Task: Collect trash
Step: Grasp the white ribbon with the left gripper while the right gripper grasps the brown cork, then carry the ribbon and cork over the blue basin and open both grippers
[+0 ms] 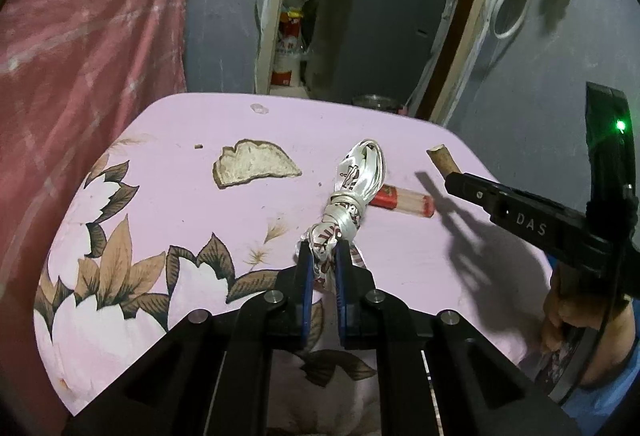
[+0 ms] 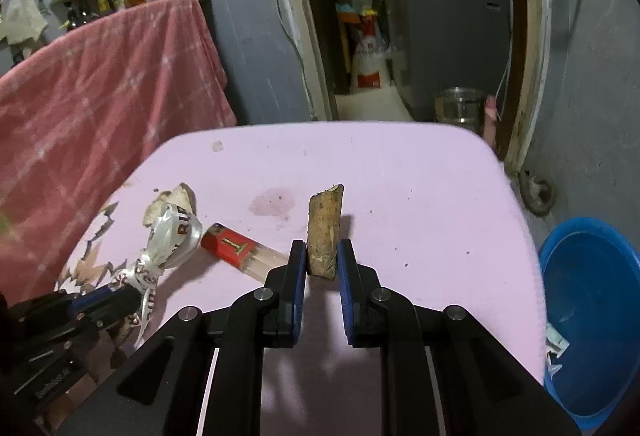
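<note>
Grey walls and a doorway frame a desk (image 2: 400, 172) under a pink floral cloth, strewn with scraps. I have the left tool (image 1: 323, 260) clenched on the tail of a knotted white ribbon (image 1: 352, 192), and the right tool (image 2: 322, 260) closed on the near end of a rough brown wood chunk (image 2: 325, 228). A bread slice (image 1: 256, 169) and a red lighter (image 2: 236, 248) lie between, loose. The ribbon's loop touches the lighter; lifting could drag it off the desk. The chunk looks crumbly and may slip. A blue bucket (image 2: 592, 308) waits beside the desk.
</note>
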